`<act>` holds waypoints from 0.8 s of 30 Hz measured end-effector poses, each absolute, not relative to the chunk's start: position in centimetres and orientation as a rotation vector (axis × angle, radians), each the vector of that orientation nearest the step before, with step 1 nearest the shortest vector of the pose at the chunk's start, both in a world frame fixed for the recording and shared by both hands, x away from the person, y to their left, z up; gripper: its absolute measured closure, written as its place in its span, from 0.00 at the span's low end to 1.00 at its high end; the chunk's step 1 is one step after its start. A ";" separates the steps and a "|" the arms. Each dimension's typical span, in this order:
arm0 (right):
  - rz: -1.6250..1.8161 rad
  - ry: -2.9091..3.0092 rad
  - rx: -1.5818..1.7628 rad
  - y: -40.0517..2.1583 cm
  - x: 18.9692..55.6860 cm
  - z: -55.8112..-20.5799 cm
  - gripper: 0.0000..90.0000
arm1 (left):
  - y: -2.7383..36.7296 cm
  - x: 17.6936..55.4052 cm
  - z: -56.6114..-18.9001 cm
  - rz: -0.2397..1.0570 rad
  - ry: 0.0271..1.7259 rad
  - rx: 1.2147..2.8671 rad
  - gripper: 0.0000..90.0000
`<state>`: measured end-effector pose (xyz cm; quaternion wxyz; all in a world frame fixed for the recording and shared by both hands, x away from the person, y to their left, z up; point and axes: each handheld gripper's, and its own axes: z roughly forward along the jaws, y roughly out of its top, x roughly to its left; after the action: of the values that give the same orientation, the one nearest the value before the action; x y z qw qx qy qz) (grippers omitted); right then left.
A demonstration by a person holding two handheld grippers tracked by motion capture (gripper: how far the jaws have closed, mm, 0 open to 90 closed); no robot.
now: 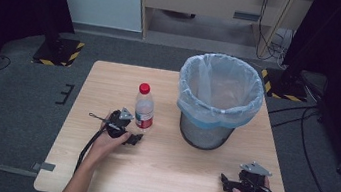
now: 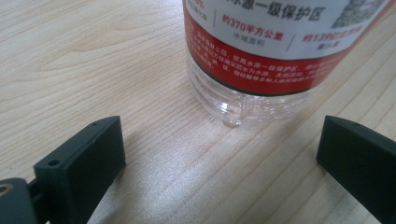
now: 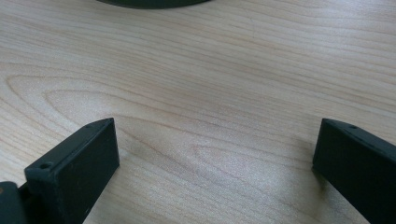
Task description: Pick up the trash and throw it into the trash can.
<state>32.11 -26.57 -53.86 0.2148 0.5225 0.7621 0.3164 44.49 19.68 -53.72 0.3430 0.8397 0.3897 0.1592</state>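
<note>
A clear plastic water bottle (image 1: 144,108) with a red cap and a red-and-white label stands upright on the wooden table (image 1: 110,82), left of the middle. My left gripper (image 1: 133,137) sits just in front of it, open, aimed at its base. In the left gripper view the bottle (image 2: 261,56) stands close ahead, beyond the two wide-apart jaws and touching neither. My right gripper (image 1: 225,180) rests low near the table's front right, open, with bare wood between its jaws in the right gripper view.
A mesh waste bin (image 1: 218,100) lined with a pale blue bag stands at the table's back right; its dark base (image 3: 154,3) shows at the top of the right gripper view. Grey carpet, black stands and cables surround the table.
</note>
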 end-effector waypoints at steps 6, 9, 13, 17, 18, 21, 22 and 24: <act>0.877 2.113 1.449 -26.6 32.1 -53.9 0.00 | 19.7 43.8 -53.6 0.480 0.971 2.183 0.05; 0.877 2.114 1.449 -26.6 32.1 -53.9 0.00 | 19.7 43.4 -53.4 0.502 0.968 2.194 0.06; 0.877 2.114 1.449 -26.6 32.1 -53.9 0.00 | 20.0 42.4 -52.2 0.452 0.972 2.124 0.05; 0.877 2.114 1.449 -26.6 32.1 -53.9 0.00 | 19.6 42.0 -51.6 0.466 0.959 2.131 0.09; 0.877 2.114 1.448 -26.6 32.1 -53.9 0.00 | 19.2 41.9 -51.5 0.473 0.948 2.146 0.08; 0.877 2.115 1.446 -26.6 32.1 -53.9 0.00 | 18.8 41.8 -51.3 0.433 0.934 2.129 0.08; 0.877 2.115 1.445 -26.6 32.1 -53.9 0.00 | 18.8 41.8 -51.2 0.424 0.931 2.124 0.08; 0.878 2.116 1.444 -26.6 32.1 -53.9 0.00 | 18.8 41.8 -51.1 0.425 0.933 2.120 0.08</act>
<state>32.08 -26.59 -53.86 0.2151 0.5209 0.7630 0.3165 41.82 18.77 -51.07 0.3833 0.8315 0.3660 0.1668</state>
